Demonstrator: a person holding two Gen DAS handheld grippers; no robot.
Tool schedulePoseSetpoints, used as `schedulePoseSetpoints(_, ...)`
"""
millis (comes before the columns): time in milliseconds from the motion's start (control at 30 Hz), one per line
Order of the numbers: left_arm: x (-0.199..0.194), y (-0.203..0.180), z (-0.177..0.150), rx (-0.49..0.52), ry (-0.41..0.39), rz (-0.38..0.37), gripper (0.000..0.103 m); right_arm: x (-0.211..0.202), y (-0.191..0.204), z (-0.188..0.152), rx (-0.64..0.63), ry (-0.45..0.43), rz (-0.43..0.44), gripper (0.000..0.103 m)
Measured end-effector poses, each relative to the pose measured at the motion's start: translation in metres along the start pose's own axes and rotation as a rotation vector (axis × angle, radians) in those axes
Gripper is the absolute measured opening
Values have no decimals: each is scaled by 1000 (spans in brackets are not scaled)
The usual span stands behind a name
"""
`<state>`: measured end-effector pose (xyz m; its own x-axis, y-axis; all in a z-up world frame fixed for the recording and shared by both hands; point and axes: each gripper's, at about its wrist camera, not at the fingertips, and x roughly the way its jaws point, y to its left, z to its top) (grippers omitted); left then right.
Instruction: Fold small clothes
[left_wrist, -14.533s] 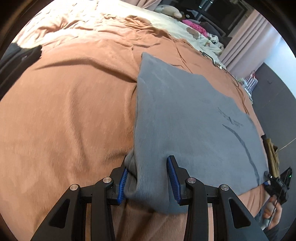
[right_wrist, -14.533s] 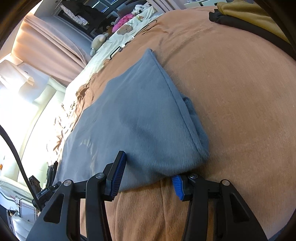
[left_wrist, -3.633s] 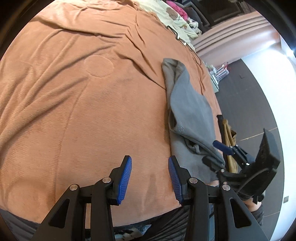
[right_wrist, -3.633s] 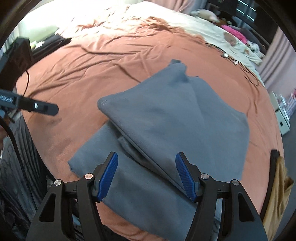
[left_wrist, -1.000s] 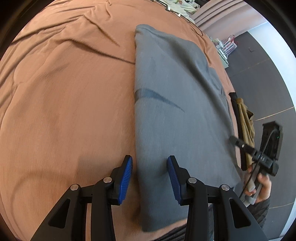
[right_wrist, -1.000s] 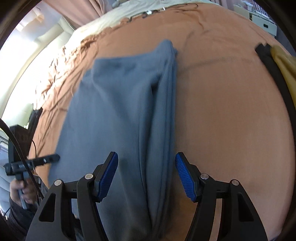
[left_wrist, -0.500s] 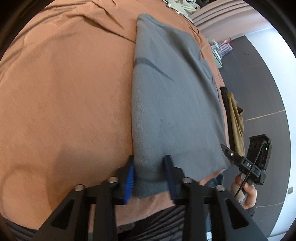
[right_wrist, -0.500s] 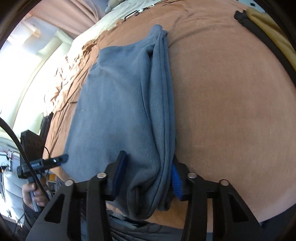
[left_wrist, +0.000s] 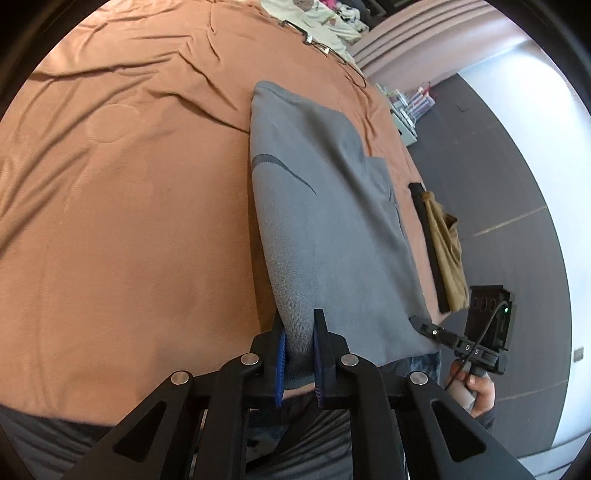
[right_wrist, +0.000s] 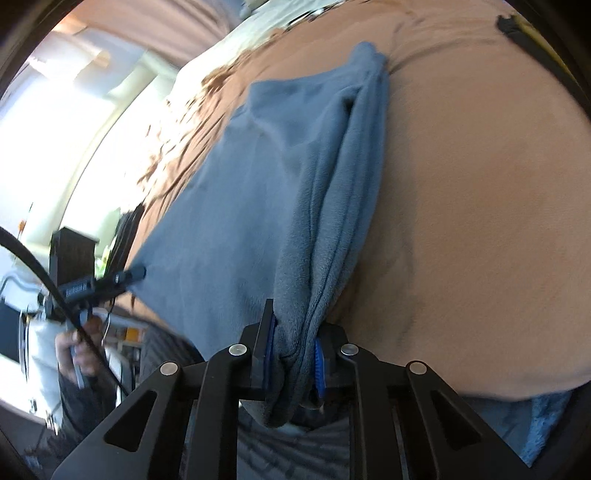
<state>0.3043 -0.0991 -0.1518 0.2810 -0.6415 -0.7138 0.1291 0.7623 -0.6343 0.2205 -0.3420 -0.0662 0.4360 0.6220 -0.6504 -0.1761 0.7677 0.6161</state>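
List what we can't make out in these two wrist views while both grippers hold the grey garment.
- Folded grey fleece garment: its near hem drops behind the left gripper (left view) and the right gripper (right view); layer count unclear.
- Garment type: no sleeves or legs showing.
- Mustard cloth with a black band: bunched at the bed's edge, unidentifiable.
- Small items near the pink curtain: too small.

Bed with rust-orange cover (left_wrist: 129, 206), folded grey garment (left_wrist: 325, 206) lying on it, tan-and-black clothes (left_wrist: 443, 254) at its edge
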Motion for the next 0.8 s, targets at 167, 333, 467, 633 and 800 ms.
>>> schedulePoseSetpoints(167, 0, 9, -15, 16, 51, 4, 13, 6, 3, -9, -16, 19, -25, 15)
schedulePoseSetpoints(333, 15, 12, -10, -22, 69, 41, 20, 8, 4, 7, -2, -14, -86, 55)
schedulePoseSetpoints(467, 19, 18, 2, -35, 42, 62, 32, 6, 6, 26, -5, -64, -90, 64)
schedulePoseSetpoints(633, 31, 30, 21, -74, 27, 91, 32, 24, 8, 48, -7, -71, -159, 64)
schedulePoseSetpoints(800, 43, 30, 40, -66, 35, 106, 32, 52, 15, 72, -21, -57, -203, 64)
